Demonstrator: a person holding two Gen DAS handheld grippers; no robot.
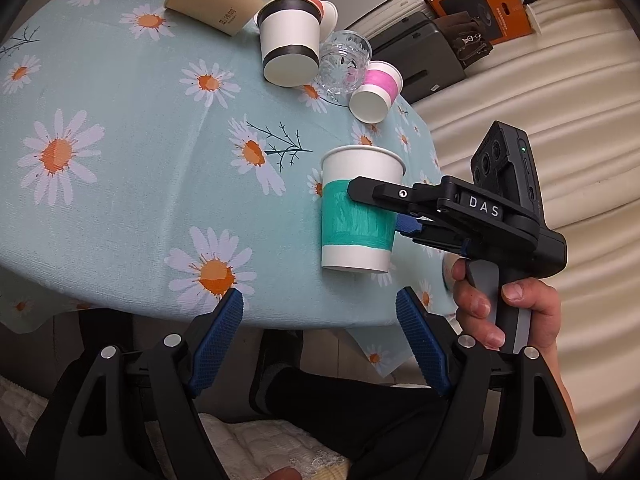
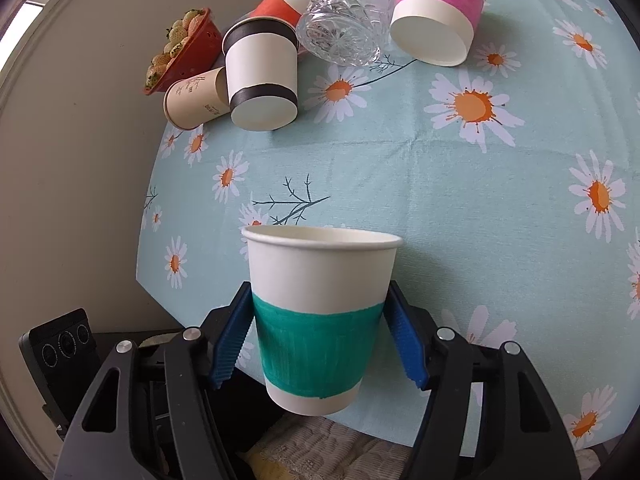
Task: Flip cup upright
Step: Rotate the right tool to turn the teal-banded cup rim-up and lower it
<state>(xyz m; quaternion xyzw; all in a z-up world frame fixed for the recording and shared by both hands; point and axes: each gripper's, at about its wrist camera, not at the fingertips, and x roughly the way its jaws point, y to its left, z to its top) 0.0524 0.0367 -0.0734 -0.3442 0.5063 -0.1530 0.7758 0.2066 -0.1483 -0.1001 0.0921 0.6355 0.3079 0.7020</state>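
From your left wrist camera, your left tool (image 1: 319, 307) hangs released at the counter (image 1: 120, 184) edge. Your right tool (image 1: 394, 210) grasps the green-banded cup (image 1: 357, 216).

From your right wrist camera, that cup (image 2: 318, 316) sits mouth-up between 2 blue pads (image 2: 404, 340), over the counter edge.

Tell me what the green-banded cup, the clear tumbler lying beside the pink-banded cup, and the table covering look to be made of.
Green-banded cup: paper, matte white, with a rolled rim and a streaky, seemingly hand-coloured green band. Clear tumbler: transparent with cut facets and bright glints, probably pressed glass, though clear plastic cannot be ruled out. Table covering: thin printed daisy cloth with soft creases, matte, likely fabric.
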